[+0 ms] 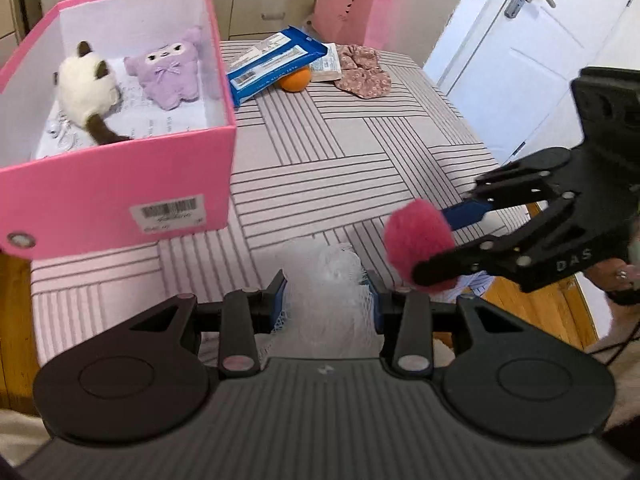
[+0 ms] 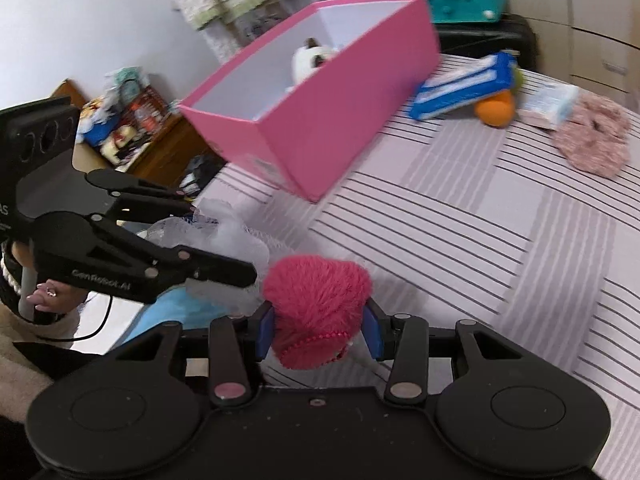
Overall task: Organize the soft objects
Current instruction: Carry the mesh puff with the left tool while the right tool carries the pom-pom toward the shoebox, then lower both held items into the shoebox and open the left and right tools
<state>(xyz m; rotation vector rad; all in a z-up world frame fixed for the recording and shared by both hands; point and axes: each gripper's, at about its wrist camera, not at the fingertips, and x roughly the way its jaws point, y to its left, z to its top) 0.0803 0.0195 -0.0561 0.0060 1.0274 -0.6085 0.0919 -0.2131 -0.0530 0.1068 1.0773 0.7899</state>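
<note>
My left gripper (image 1: 326, 292) is shut on a white mesh bath puff (image 1: 324, 280) above the near edge of the striped table. It also shows in the right wrist view (image 2: 224, 256) with the white puff (image 2: 240, 240). My right gripper (image 2: 318, 332) is shut on a fluffy red pom-pom (image 2: 318, 292); in the left wrist view (image 1: 436, 240) it holds the pom-pom (image 1: 416, 236) just right of the puff. The open pink box (image 1: 120, 196) stands at the left and holds a white-and-brown cat plush (image 1: 86, 84) and a purple plush (image 1: 170, 70).
At the table's far side lie a blue packet (image 1: 276, 62), an orange (image 1: 296, 80), a small white packet (image 1: 328, 66) and a floral pink scrunchie (image 1: 364, 72). A pink bag (image 1: 352, 4) and a white door (image 1: 540, 40) stand beyond. The striped cloth (image 1: 360, 152) covers the table.
</note>
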